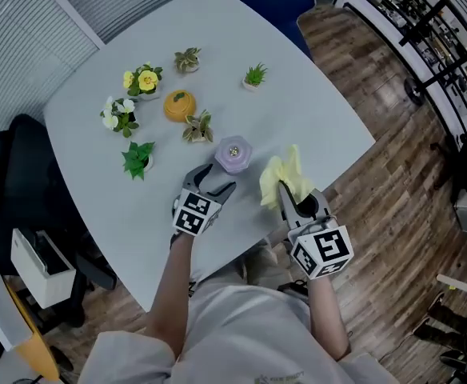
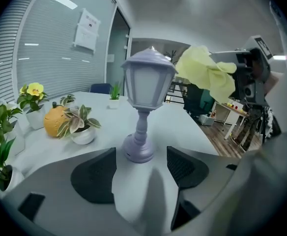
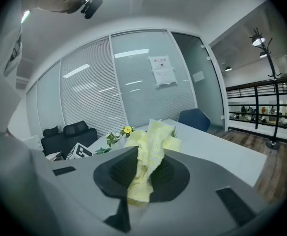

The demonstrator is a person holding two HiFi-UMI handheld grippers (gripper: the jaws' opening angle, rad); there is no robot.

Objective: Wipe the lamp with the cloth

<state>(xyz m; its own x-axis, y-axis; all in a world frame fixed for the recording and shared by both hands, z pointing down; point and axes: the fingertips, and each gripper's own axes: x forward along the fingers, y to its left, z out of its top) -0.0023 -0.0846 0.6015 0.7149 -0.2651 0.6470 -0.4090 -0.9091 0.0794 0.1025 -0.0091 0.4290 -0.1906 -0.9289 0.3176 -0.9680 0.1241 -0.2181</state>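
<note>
— Yellow cloth [image 1: 285, 178] in the head view: is it on the lamp [image 1: 233, 154] yet?
— Not as I see it. The right gripper [image 1: 292, 198] holds it up just right of the lamp, with a strip of table [image 1: 313, 110] showing between them. The lamp stands upright close to the table's near edge, and the left gripper [image 1: 216, 181] sits just near-left of it
— And the left gripper view?
— Its jaws are spread, with nothing between the pads. The lamp's base stands just beyond them, in line with the gap, untouched. The cloth hangs at the right, level with the lamp's head and close to it; whether it brushes the roof I cannot tell from there
— The right gripper view?
— Jaws clenched on the cloth, a fold pinched between the pads and the rest bunched above. The lamp is out of that view
— So how far along?
— Early, I'd judge: the cloth is in the gripper and beside the lamp, but the lamp is neither steadied nor wiped. Left to do, by my reckoning: close the left jaws on the stem or base, then rub the cloth over head, stem and base
</note>
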